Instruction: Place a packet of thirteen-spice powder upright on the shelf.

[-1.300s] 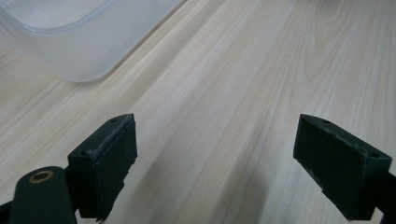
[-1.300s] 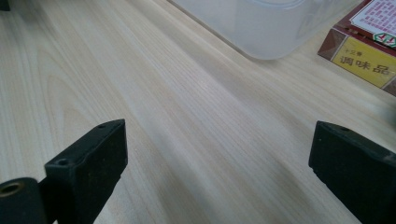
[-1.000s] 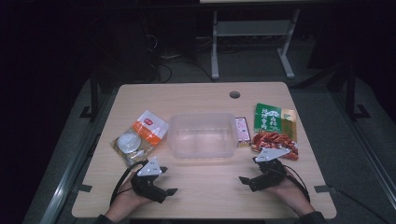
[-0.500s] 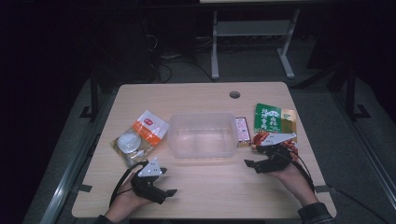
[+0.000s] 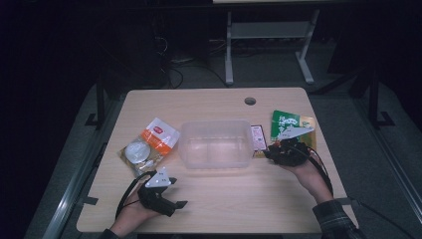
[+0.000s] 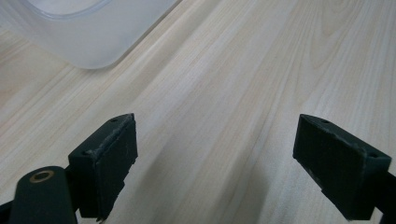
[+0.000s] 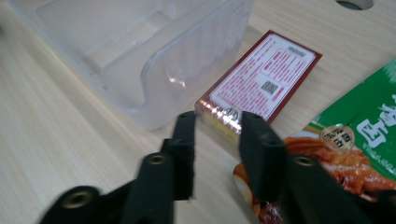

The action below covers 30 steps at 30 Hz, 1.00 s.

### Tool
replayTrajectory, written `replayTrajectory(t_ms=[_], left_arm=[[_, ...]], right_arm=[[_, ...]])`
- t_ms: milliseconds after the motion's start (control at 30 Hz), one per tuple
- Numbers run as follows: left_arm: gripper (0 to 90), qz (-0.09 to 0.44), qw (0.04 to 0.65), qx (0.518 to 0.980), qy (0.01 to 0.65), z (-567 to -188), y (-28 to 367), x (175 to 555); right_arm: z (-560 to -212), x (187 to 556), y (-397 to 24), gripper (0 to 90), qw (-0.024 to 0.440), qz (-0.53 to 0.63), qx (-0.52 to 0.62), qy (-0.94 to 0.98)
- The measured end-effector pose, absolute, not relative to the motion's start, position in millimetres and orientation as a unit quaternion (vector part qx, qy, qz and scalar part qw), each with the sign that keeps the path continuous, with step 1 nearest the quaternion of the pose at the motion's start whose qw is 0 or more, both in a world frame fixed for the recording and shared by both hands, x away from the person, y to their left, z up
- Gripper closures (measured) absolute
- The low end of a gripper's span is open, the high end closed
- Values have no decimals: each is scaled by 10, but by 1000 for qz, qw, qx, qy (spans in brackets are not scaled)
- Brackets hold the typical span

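a: so where's this at? the clear plastic tub (image 5: pixel 215 143) mid-frame looks empty.

b: yeah, nothing packed yet. the right gripper (image 7: pixel 217 140) has just been closing its jaws on the near end of the small red-bordered printed box (image 7: pixel 261 84), which lies flat just right of the tub. whether the pads press it yet, can't tell.

a: and the left gripper (image 6: pixel 215 161)?

b: jaws spread wide over bare table (image 6: pixel 243 70), lower left. lifting and dropping in is all left.

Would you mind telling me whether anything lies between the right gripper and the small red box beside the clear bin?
Nothing visible does. The right gripper has just been closing, its jaws at the red box's near end, which lies between bin and red packet.
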<state>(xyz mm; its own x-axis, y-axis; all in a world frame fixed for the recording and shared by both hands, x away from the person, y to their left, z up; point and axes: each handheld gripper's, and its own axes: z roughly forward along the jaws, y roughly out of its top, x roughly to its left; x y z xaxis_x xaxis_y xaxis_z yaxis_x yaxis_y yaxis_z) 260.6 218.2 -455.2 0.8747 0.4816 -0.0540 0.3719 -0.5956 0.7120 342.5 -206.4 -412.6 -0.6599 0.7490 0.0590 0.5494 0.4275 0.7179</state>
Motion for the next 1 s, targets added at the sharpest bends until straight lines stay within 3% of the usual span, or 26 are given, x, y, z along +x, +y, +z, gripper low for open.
replayTrajectory(t_ms=[33,233,1000], left_arm=[[132,72,381,890,240,-4551,2183,2606],[135,67,381,891,239,-4556,2164,2594],[137,69,375,896,226,-4551,2128,2563]], right_arm=[[-4093,3465,-2043,768,141,369,388,833],[-4006,3606,-2028,894,142,376,399,824],[-3987,4381,-1810,897,165,369,418,813]])
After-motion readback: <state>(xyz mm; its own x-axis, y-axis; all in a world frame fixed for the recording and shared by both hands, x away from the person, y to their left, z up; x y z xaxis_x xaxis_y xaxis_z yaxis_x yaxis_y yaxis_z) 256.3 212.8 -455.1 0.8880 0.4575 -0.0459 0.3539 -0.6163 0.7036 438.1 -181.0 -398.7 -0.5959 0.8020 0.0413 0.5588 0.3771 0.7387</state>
